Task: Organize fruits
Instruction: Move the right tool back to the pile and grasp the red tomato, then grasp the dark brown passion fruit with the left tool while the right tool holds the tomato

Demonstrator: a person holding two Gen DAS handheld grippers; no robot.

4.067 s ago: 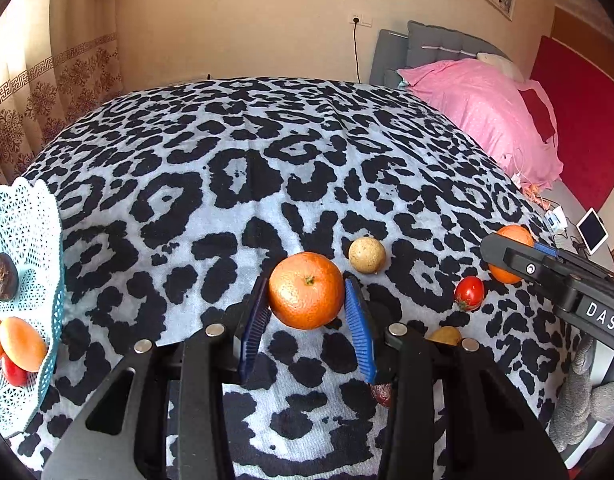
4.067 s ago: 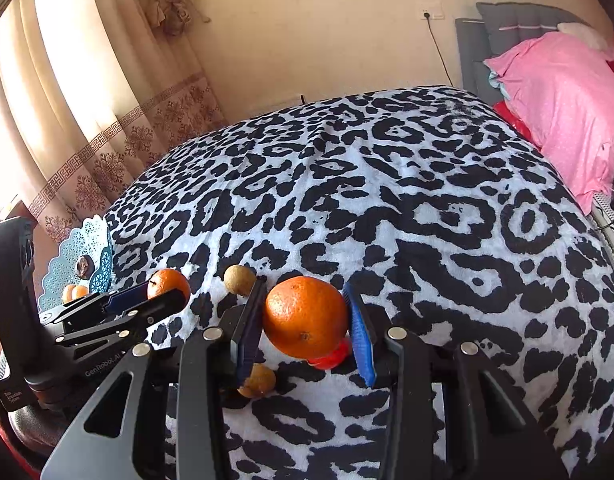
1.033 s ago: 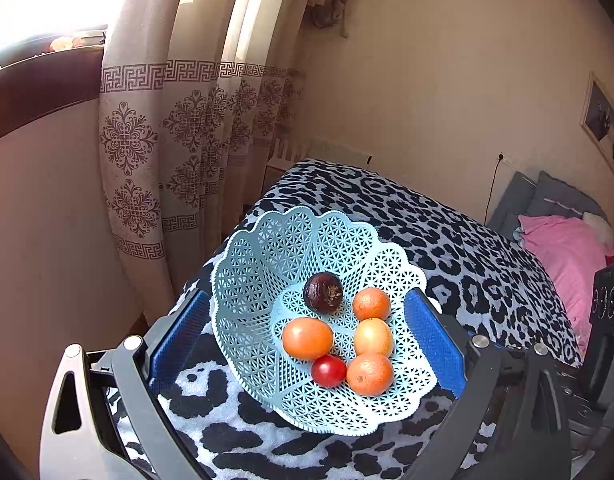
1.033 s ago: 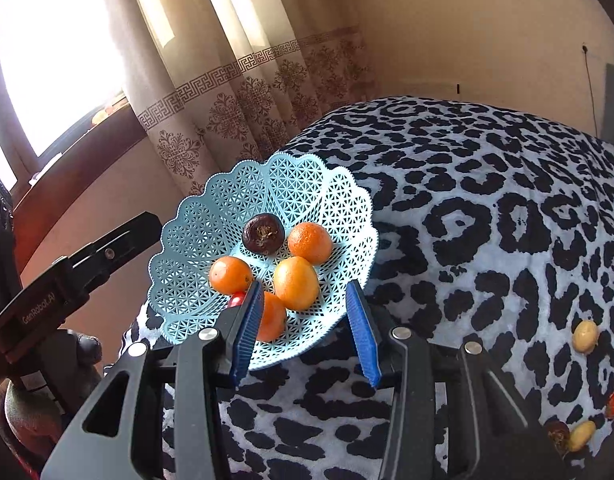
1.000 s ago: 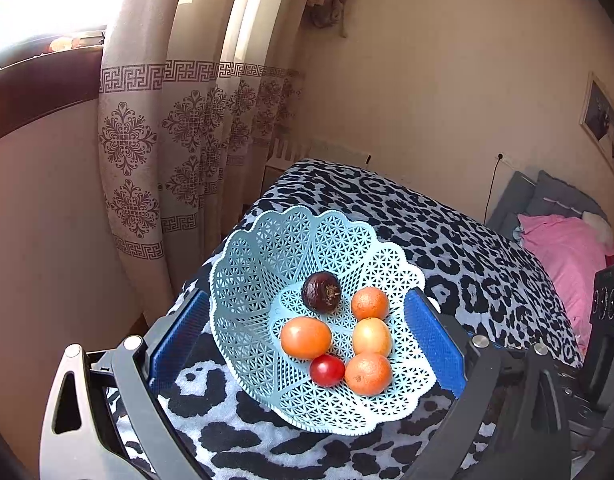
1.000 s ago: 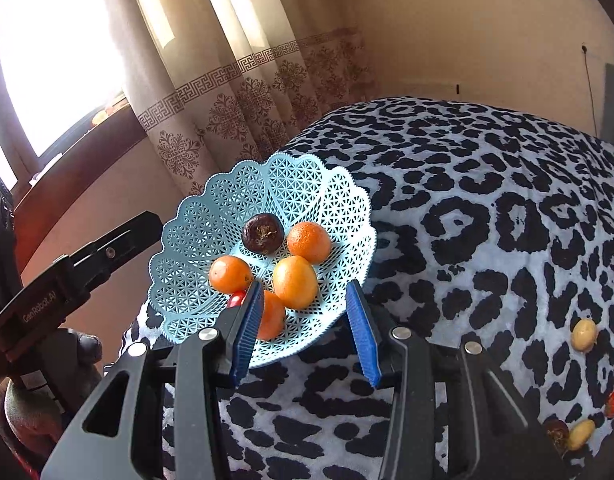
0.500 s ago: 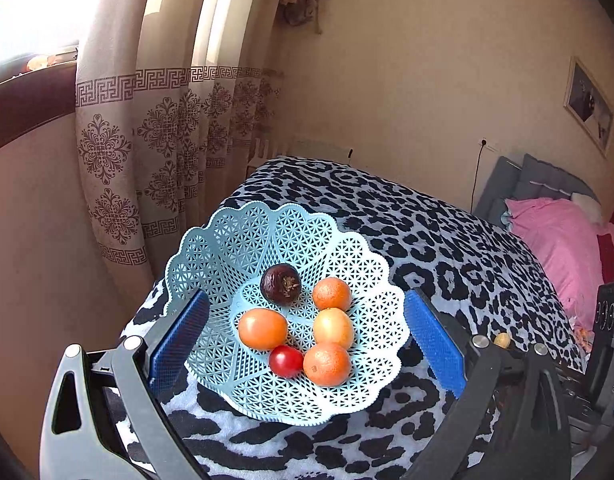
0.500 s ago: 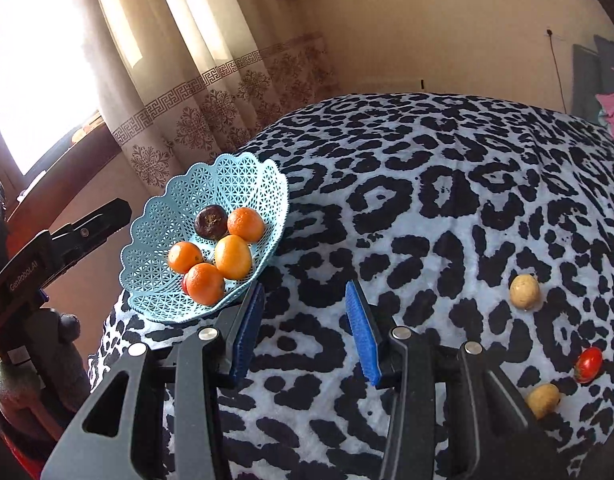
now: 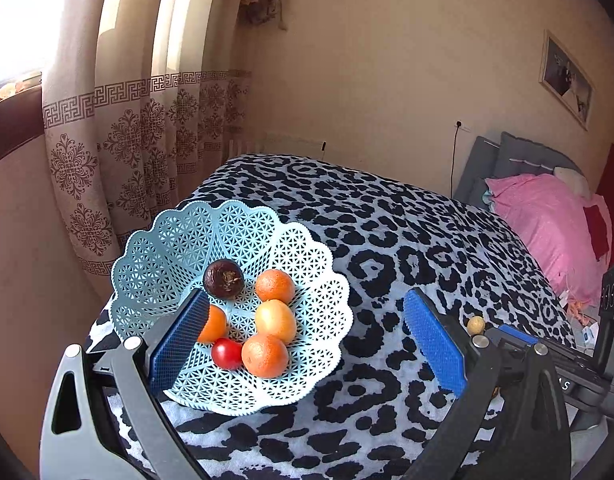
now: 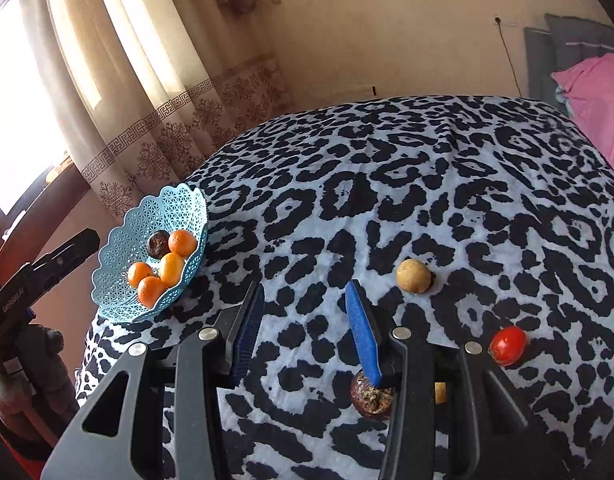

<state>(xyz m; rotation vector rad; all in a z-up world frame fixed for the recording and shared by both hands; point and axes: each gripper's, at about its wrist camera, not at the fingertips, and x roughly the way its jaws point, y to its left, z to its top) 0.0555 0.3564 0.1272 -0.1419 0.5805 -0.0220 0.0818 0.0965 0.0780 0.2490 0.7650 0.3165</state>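
A light blue lattice basket (image 9: 307,240) sits at the bed's left corner, holding several oranges (image 9: 265,355), a dark round fruit (image 9: 223,279) and a red tomato (image 9: 226,354). My left gripper (image 9: 307,304) hovers just in front of it, open wide and holding nothing. My right gripper (image 10: 305,300) is open and empty over the leopard-print blanket. Near it lie a tan round fruit (image 10: 414,275), a red tomato (image 10: 508,345) and a dark fruit (image 10: 371,396) partly hidden under the right finger. The basket (image 10: 119,240) shows far left.
The leopard blanket (image 10: 427,160) covers the whole bed. Patterned curtains (image 9: 127,140) and a wall stand behind the basket, right at the bed's edge. A pink pillow (image 9: 547,220) lies at the far right. The left gripper's body (image 10: 47,268) juts in at the left.
The oranges that both grippers held four seconds ago are out of them, and both are open. Both have since backed away from the basket, the right one swinging right toward the loose fruits.
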